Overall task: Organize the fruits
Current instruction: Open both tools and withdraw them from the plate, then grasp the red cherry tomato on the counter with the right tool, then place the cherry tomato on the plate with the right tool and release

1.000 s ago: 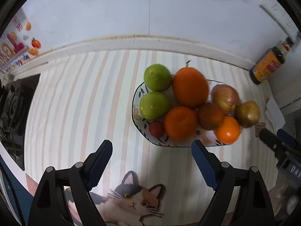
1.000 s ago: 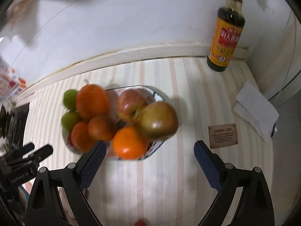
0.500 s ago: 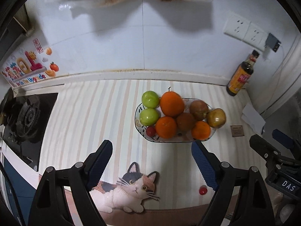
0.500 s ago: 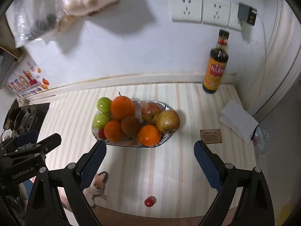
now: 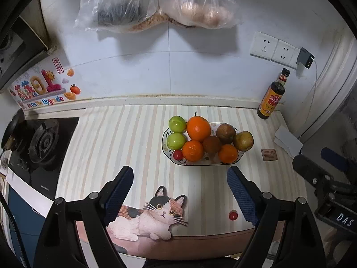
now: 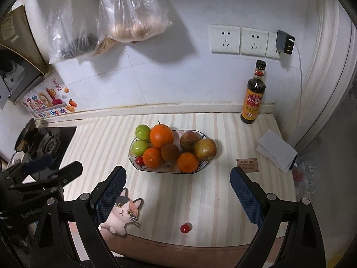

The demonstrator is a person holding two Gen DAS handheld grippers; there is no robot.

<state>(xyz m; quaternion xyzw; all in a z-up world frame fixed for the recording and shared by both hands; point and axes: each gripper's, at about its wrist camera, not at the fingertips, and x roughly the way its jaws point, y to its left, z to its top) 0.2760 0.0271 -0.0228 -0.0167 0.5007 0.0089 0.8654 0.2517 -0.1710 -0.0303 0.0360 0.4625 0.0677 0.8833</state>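
A patterned oval plate [image 5: 166, 149] [image 6: 131, 159] on the striped counter holds several fruits: green apples [image 5: 177, 124], oranges [image 5: 198, 128] [image 6: 161, 135], brownish fruits [image 5: 243, 141] [image 6: 205, 149] and a small red tomato [image 5: 178, 154]. Another small red tomato [image 5: 232, 215] [image 6: 185, 227] lies alone near the counter's front edge. My left gripper [image 5: 179, 195] is open and empty, high above the counter in front of the plate. My right gripper [image 6: 178, 197] is open and empty, likewise pulled back above the front edge.
A soy sauce bottle [image 5: 271, 99] [image 6: 254, 99] stands at the back right by the wall. Folded white paper [image 6: 276, 150] and a small brown card [image 6: 247, 164] lie right. A gas stove [image 5: 40, 144] is left. A cat sticker [image 5: 154, 216] lies front. Plastic bags [image 5: 156, 4] hang on the wall.
Both grippers have drawn back and up from the plate, so the fruit looks smaller and the wall, bags and lone tomato have come into view. Both stayed open.
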